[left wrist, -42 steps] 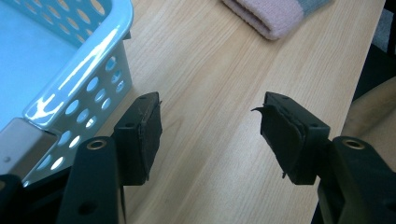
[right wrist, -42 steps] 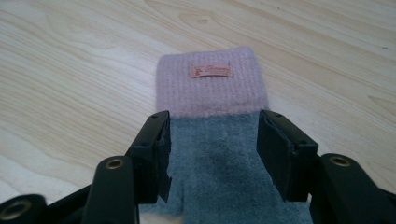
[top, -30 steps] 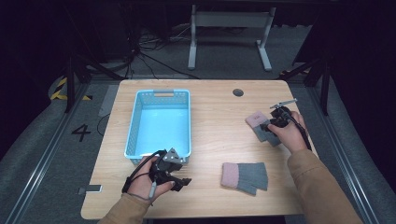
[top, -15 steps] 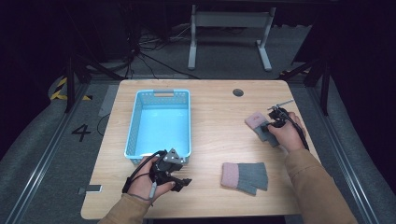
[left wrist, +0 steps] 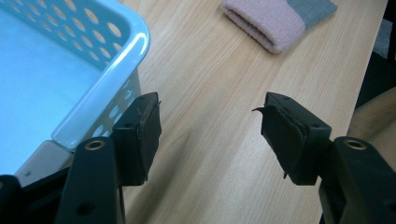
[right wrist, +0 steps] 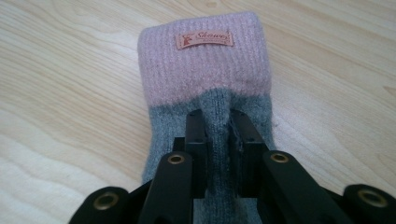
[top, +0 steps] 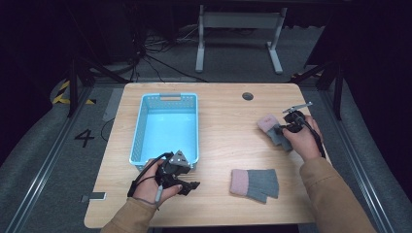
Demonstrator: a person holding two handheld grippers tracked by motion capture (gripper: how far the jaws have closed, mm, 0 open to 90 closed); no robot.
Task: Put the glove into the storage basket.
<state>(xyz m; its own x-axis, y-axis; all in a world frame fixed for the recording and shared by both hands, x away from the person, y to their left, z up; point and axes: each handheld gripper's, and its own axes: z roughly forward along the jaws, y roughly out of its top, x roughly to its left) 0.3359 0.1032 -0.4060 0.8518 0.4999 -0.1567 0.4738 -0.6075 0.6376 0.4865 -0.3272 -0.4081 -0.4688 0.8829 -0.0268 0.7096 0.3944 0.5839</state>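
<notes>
A grey glove with a pink cuff [top: 268, 124] [right wrist: 205, 60] lies flat at the table's right side. My right gripper [top: 286, 128] [right wrist: 219, 126] has just been closing and is now shut on a pinched fold of the grey knit below the cuff. A second glove of the same kind [top: 255, 183] [left wrist: 275, 23] lies near the front edge. My left gripper [top: 192, 185] [left wrist: 210, 121] rests open on the table beside the near right corner of the light blue basket [top: 137, 131] [left wrist: 126, 51], with bare wood between its pads.
The wooden table [top: 223, 145] has a round cable hole [top: 248, 96] at the back. The basket holds nothing that I can see. Dark floor, cables and a metal stand leg [top: 199, 48] lie beyond the table.
The right gripper's jaws have closed onto the glove on the right, with the hand shifting only slightly. The left hand and its gripper have stayed put.
</notes>
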